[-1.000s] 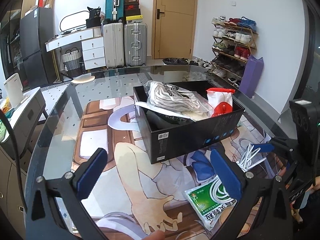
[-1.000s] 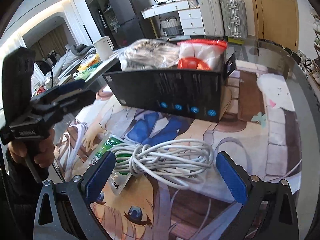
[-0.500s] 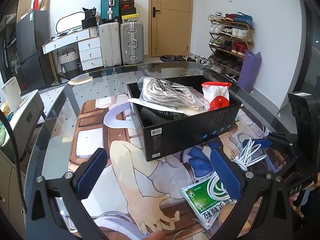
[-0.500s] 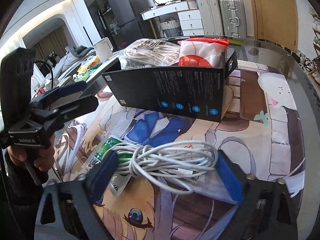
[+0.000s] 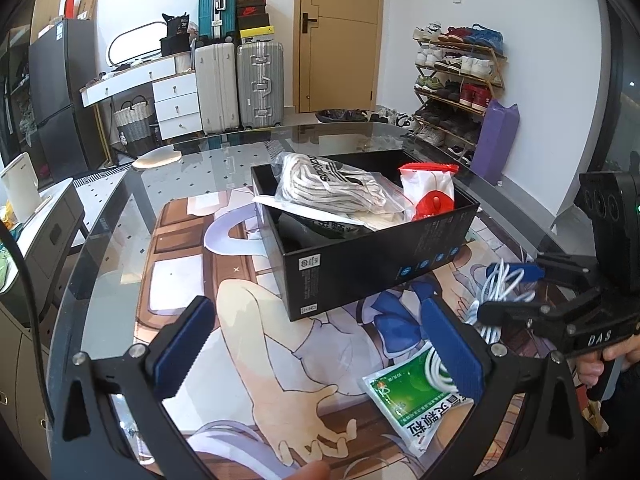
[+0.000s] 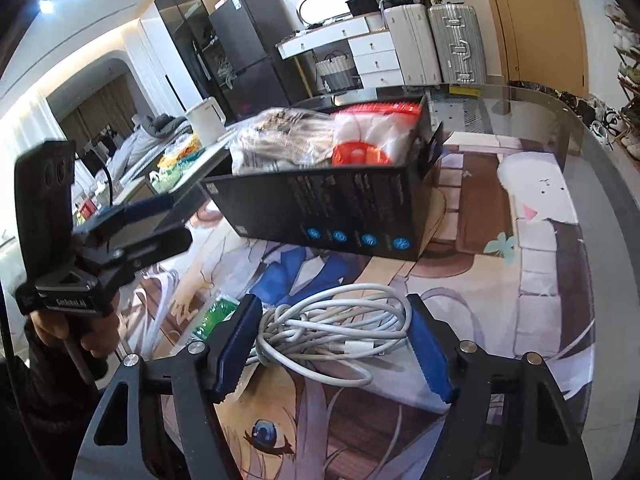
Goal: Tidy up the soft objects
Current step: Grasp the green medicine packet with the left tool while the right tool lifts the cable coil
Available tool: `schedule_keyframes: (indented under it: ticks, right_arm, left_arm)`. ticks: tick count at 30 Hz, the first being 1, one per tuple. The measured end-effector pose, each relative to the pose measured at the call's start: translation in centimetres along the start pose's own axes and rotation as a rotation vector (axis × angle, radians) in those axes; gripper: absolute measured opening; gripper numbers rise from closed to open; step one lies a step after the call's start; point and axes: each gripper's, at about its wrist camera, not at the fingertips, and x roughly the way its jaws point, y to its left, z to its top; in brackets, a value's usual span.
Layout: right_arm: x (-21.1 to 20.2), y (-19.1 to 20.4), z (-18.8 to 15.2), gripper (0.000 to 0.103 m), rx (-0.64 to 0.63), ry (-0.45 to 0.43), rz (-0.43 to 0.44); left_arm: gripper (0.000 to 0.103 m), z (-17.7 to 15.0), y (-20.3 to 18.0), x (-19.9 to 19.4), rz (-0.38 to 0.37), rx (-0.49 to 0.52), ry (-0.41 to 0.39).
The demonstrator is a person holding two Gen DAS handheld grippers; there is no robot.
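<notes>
The right gripper (image 6: 332,350) is closing around the white cable bundle (image 6: 336,326), low in the middle of its view; the pads are not pressing yet. It is best to catch all loops together, so none hangs out on the way to the black box (image 6: 332,208) above. A second ago these jaws were much wider. The left gripper (image 5: 316,354) is open and empty, unchanged.

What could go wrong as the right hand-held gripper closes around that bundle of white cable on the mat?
The right hand-held gripper is closing with the white cable between its fingers. Risks:
1. Loose outer loops lie outside the bundle, so they may escape the grip and trail or snag on lifting.
2. The cable overlaps the green packet, which could be dragged along.
3. The black box already looks crowded with bagged items, so the cable may not settle inside.
</notes>
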Motion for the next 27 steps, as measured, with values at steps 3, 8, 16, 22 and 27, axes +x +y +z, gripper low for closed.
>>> schedule_keyframes:
  ticks: [3, 8, 16, 22, 27]
  right_arm:
    - [-0.8, -0.4, 0.1, 0.073, -0.001, -0.012, -0.010]
    - [-2.2, -1.4, 0.4, 0.073, 0.020, -0.039, -0.032]
    - [-4.0, -3.3, 0.7, 0.073, 0.054, -0.076, -0.057]
    - [-4.2, -3.5, 0.8, 0.073, 0.058, -0.079, -0.057]
    - [-4.2, -3.5, 0.8, 0.073, 0.055, -0.075, -0.052]
  left_arm:
    - [0.103, -0.1, -0.1, -0.1, -0.008, 0.003, -0.001]
    - [0.103, -0.1, -0.7, -0.1, -0.048, 0.020, 0.023]
    - [0.103, -1.2, -4.0, 0.1, -0.172, 0.149, 0.101]
    - [0.103, -2.3, -5.9, 0.0, -0.208, 0.267, 0.157]
    - [0.103, -2.7, -5.3, -0.4, -0.225, 0.298, 0.177]
